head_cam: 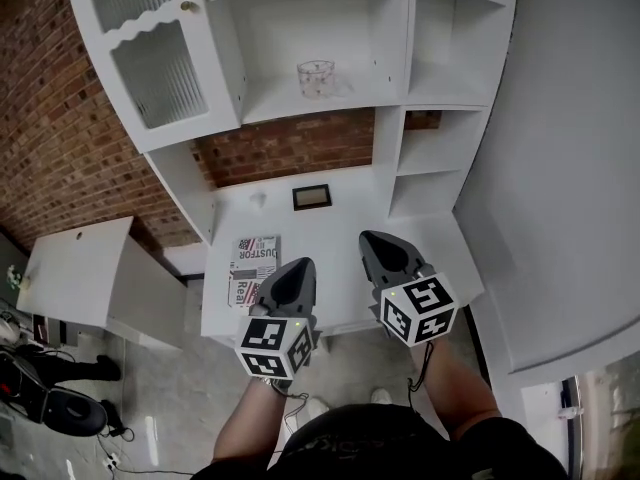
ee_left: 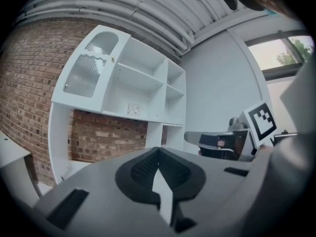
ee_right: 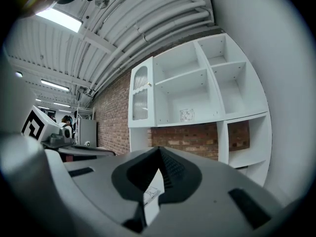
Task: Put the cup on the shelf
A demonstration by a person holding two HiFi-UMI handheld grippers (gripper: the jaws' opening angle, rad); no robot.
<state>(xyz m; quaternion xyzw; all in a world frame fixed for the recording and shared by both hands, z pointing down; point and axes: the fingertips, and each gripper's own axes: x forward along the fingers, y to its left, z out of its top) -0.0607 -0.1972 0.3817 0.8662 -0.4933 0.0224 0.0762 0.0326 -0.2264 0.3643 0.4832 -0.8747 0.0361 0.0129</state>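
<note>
A clear glass cup (head_cam: 316, 77) stands upright on the middle shelf (head_cam: 290, 103) of the white wall unit; it also shows small as the cup (ee_left: 133, 109) in the left gripper view and the cup (ee_right: 186, 115) in the right gripper view. My left gripper (head_cam: 300, 266) and right gripper (head_cam: 372, 238) hover side by side over the white desk (head_cam: 345, 208), well short of the shelf. Both are shut with nothing between the jaws, as the left gripper (ee_left: 158, 149) and right gripper (ee_right: 159, 148) show up close.
A magazine (head_cam: 253, 266) lies on the desk's left part and a small black frame (head_cam: 311, 196) lies near the brick back wall. A ribbed-glass cabinet door (head_cam: 150, 48) stands left of the shelf. A low white cabinet (head_cam: 80, 278) sits at left.
</note>
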